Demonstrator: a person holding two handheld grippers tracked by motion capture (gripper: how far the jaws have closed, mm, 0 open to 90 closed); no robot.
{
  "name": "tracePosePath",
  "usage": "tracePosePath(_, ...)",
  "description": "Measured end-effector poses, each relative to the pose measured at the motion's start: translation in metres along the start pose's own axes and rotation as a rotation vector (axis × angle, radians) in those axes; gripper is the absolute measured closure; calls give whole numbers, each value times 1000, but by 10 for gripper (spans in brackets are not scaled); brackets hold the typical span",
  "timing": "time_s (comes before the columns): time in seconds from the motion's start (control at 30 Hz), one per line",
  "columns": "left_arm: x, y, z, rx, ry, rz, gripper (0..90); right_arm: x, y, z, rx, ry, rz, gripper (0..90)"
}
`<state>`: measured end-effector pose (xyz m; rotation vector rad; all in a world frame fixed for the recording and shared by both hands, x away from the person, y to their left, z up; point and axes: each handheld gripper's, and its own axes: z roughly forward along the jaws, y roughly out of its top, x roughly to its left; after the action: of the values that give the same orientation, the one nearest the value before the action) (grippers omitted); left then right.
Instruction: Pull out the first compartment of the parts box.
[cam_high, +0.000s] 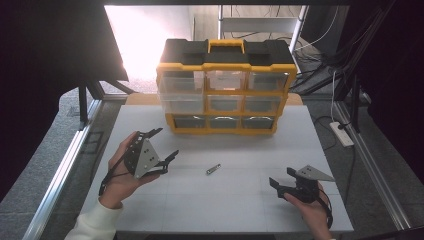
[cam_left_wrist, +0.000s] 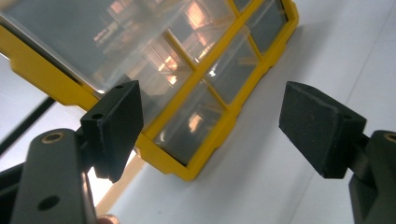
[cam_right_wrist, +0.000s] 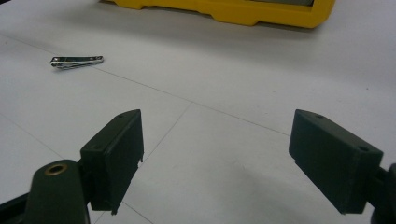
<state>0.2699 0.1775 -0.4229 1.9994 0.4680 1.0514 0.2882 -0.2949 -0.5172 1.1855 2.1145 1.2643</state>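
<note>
A yellow and black drawer organizer (cam_high: 225, 87) with clear drawers stands at the back middle of the white table (cam_high: 225, 205). A small metal nail clipper (cam_high: 214, 169) lies flat in front of it, between the two hands. My left gripper (cam_high: 165, 144) is held above the table at the left, open and empty, tilted toward the organizer's (cam_left_wrist: 196, 170) lower drawers, with its jaws (cam_left_wrist: 212, 107) wide apart. My right gripper (cam_high: 281, 177) rests low at the front right, open with nothing between its jaws (cam_right_wrist: 215, 154). The nail clipper (cam_right_wrist: 76, 60) lies ahead of it, to its left; the organizer's base (cam_right_wrist: 243, 11) is farther off.
A white power strip (cam_high: 343, 134) with cables lies beyond the table's right edge. Metal rails (cam_high: 60, 175) run along both sides of the table. Dark curtains hang at left and right.
</note>
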Motion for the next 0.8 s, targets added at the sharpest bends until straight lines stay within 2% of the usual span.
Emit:
tracePosePath(0.03, 1, -1, 0, -7, -19, -30, 226, 0, 0, 0, -1, 2, 1, 181)
tracePosePath(0.17, 0, -2, -2, -8, -20, -46, 228, 0, 0, -1, -1, -4, -1, 181)
tracePosePath(0.43, -3, -5, -2, -15, -88, -129, 222, 2, 0, 0, 0, 6, -14, 181)
tracePosePath(0.57, -2, -7, 0, -14, -114, -178, 221, 1, 0, -1, -2, 7, -12, 181)
tracePosePath(0.67, -1, -9, 3, -13, -134, -235, 221, 1, 0, -1, -4, 6, -10, 181)
tracePosePath(0.8, -1, -11, 6, -8, -151, -270, 221, 1, -1, -1, 0, 0, -12, 181)
